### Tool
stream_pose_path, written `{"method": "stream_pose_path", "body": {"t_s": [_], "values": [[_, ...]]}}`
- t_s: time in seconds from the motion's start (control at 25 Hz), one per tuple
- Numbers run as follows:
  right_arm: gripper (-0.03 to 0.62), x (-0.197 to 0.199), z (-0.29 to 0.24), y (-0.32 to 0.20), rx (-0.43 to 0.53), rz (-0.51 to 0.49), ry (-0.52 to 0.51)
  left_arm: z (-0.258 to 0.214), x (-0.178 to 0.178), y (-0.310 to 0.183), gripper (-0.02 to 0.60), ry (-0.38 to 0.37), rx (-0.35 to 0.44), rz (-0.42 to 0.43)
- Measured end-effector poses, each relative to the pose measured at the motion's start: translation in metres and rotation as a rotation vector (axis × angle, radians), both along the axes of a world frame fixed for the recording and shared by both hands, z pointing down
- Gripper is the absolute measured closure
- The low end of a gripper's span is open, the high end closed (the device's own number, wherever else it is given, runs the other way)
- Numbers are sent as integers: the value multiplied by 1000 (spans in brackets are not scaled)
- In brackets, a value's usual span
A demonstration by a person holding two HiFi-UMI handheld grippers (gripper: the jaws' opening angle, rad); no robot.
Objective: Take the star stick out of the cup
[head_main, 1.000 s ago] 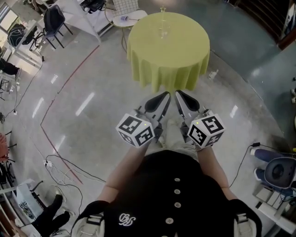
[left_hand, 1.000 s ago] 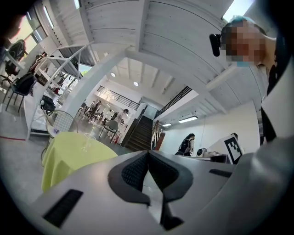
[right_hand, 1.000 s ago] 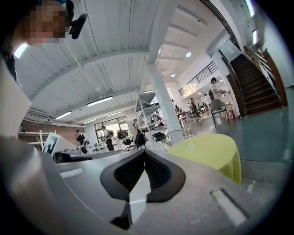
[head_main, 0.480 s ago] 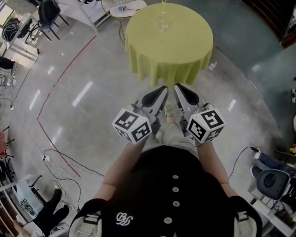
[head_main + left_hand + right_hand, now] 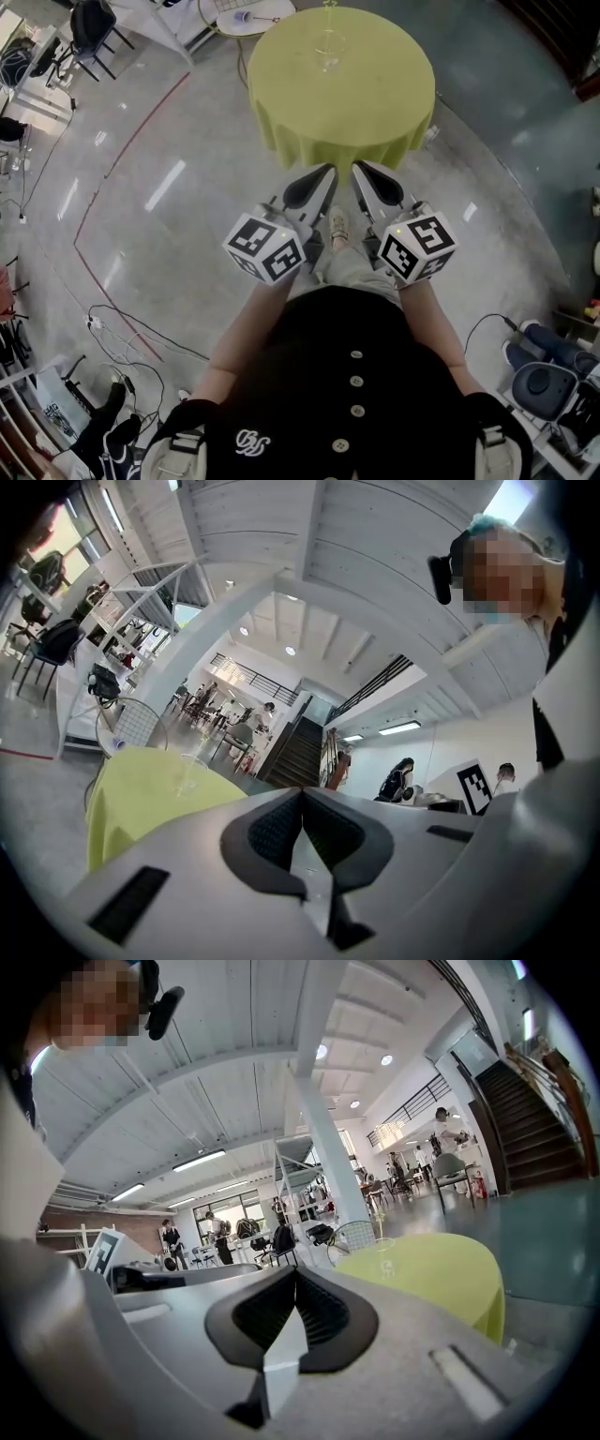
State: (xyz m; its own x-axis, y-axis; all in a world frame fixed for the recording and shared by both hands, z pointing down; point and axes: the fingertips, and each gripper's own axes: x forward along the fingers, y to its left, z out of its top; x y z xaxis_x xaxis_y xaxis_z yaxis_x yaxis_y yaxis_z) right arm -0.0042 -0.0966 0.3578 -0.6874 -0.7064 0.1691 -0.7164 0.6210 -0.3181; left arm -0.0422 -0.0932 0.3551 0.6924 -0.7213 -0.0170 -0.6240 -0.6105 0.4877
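left tool [image 5: 321, 178] and right tool [image 5: 366, 177] both closed, empty (cup [image 5: 327, 52] far off on yellow table [image 5: 375, 117]).

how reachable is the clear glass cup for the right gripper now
Probably not yet: the right gripper, shut, sits near the body, while the clear glass cup stands well ahead on the round yellow-green table. Nothing blocks the way.

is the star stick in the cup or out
In. The stick stands in the clear cup on the yellow table, its star end above the rim.
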Motion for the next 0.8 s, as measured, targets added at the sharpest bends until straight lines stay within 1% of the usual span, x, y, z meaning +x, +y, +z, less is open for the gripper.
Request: {"method": "stream_pose_path", "body": {"t_s": [0.2, 0.4, 0.8], "values": [[592, 4, -6, -38, 6, -22, -2, -4, 5, -37, 568, 2, -3, -19], [592, 17, -9, -74, 3, -33, -7, -11, 18, -74, 568, 3, 6, -33], [592, 28, -10, -142, 15, -71, -16, -14, 26, -141, 568, 0, 20, -79]]}}
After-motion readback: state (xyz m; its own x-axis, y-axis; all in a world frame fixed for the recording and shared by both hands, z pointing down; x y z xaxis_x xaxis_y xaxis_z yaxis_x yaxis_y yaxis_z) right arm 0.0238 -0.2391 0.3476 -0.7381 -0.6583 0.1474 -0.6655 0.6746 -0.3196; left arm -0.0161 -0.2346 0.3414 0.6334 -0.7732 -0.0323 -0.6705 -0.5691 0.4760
